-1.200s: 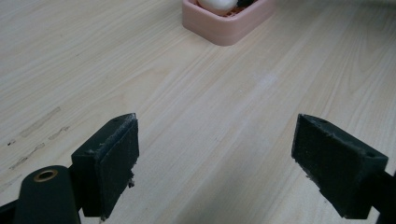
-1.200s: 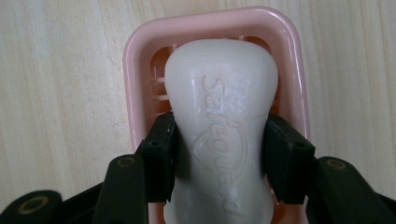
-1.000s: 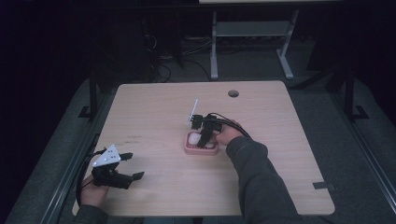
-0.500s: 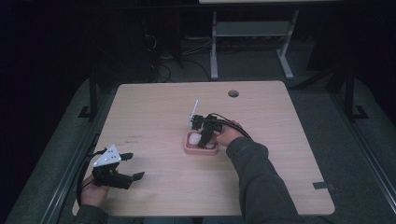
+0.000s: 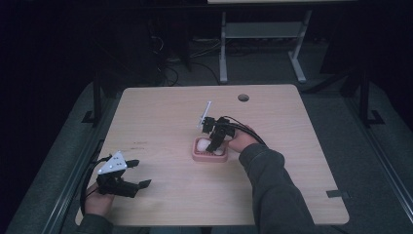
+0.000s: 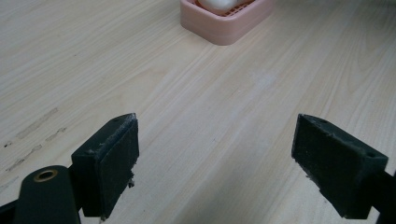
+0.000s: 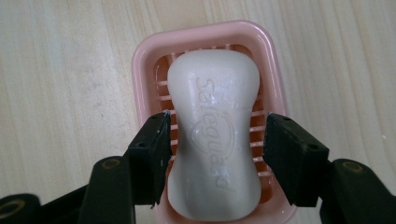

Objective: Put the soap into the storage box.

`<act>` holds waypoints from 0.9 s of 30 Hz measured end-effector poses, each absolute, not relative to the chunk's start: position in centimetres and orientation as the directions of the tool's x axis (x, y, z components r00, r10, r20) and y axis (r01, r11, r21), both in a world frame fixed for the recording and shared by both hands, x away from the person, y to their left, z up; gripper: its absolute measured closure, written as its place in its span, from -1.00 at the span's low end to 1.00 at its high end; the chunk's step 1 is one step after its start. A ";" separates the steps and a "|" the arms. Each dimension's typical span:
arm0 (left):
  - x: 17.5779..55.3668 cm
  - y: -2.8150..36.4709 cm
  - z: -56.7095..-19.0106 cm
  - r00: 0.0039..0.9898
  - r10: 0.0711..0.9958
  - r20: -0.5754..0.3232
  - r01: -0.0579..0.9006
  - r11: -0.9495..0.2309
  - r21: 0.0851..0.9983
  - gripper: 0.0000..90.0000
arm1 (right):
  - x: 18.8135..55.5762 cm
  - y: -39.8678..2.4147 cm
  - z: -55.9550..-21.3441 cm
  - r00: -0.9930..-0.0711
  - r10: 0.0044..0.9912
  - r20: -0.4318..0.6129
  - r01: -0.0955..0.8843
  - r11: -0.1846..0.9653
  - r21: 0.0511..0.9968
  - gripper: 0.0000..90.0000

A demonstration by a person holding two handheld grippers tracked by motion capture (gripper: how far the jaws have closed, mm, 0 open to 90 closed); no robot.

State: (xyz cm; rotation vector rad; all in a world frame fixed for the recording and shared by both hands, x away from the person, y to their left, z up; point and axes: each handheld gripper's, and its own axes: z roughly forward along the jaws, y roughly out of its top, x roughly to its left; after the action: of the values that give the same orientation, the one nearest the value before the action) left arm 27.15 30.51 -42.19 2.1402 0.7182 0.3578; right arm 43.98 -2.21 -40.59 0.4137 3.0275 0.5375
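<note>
Pink dish (image 7: 210, 35), one white soap (image 7: 215, 135), two claws

Lettering on the soap

We read one word, "Safeguard", pressed into the top face of the white soap bar (image 7: 214, 140) that lies in the pink soap dish (image 7: 140, 60), with a shield outline embossed around its middle letters.

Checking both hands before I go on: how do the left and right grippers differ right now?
The left gripper rests near the table edge, jaws wide with only bare wood between them. The right gripper hangs over the pink soap dish, its jaws just opened, flanking the white soap bar. Both have black jaws.
</note>
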 end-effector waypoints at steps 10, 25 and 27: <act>27.2 30.5 -42.2 0.797 0.604 0.008 0.368 -0.496 0.786 -0.67 | 43.5 -3.7 -40.1 -0.956 0.294 0.018 0.278 0.879 0.386 -0.14; 27.2 30.4 -42.3 0.798 0.603 0.007 0.368 -0.497 0.785 -0.67 | 42.3 -6.7 -39.5 -0.942 0.334 0.013 0.309 0.855 0.416 -0.18; 27.2 30.4 -42.3 0.798 0.603 0.008 0.369 -0.498 0.785 -0.67 | 42.1 -7.0 -39.5 -0.942 0.336 0.009 0.309 0.856 0.415 -0.19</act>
State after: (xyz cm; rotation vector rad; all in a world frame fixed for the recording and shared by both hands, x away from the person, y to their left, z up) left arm 27.17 30.41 -42.28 2.1472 0.7157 0.3573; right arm 42.10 -6.96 -39.49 0.5160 2.9647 0.6472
